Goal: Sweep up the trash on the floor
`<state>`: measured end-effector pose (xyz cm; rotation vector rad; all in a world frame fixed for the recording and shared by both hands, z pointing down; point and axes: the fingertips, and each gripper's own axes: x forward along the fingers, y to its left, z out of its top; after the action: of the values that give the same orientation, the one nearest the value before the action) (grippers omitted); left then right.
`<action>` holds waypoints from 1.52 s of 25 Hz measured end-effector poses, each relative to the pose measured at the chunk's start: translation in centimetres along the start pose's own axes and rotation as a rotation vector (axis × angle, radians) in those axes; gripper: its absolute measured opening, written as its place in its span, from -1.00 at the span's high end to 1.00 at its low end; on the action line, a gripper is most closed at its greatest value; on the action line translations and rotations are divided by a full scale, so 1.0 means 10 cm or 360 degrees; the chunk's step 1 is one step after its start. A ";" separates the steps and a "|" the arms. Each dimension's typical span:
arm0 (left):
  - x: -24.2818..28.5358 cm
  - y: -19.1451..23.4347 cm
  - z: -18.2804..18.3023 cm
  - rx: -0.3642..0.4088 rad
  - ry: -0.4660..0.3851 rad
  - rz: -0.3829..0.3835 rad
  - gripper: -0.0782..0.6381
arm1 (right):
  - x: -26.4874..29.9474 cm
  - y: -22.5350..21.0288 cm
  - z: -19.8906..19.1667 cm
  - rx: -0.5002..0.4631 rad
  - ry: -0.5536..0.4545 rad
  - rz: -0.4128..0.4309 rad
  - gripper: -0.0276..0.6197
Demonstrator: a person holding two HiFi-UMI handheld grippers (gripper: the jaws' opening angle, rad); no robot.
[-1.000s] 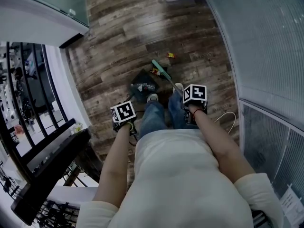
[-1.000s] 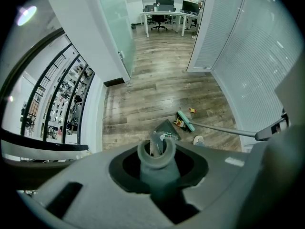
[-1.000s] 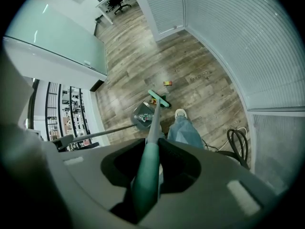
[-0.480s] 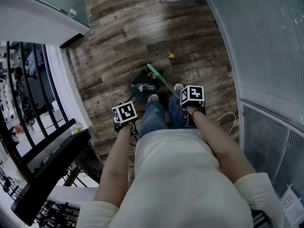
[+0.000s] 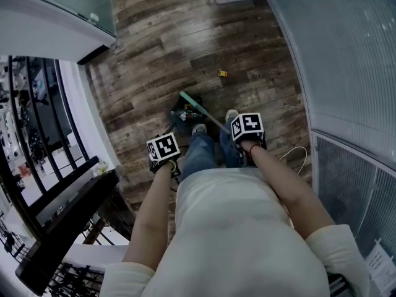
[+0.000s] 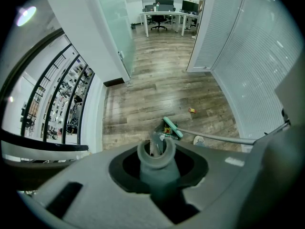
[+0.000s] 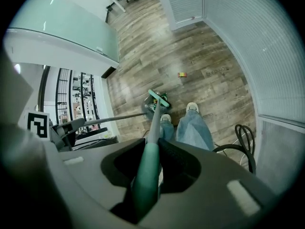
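While the right gripper (image 5: 247, 138) clenched the broom handle (image 7: 147, 171) and the left gripper (image 5: 164, 157) clasped the dustpan handle (image 6: 155, 157), one wrapper (image 5: 222, 73) lay on the floor (image 5: 158, 48) beyond the dustpan (image 5: 178, 120), which, if tilted, could have spilled its collected trash (image 5: 187, 112).

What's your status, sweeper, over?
Left gripper shut on dustpan handle; right gripper shut on broom handle. Broom head at dustpan. One scrap loose on floor beyond.
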<state>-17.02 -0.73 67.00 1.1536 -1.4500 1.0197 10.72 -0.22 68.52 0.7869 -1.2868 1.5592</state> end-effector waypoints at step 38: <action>0.01 0.02 -0.01 0.0001 0.0008 -0.0001 0.52 | -0.40 -0.09 0.18 -0.0144 -0.0119 -0.0030 0.62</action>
<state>-17.16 -0.61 67.16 1.1513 -1.4454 1.0221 12.79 -2.94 65.73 0.8038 -1.3903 1.4581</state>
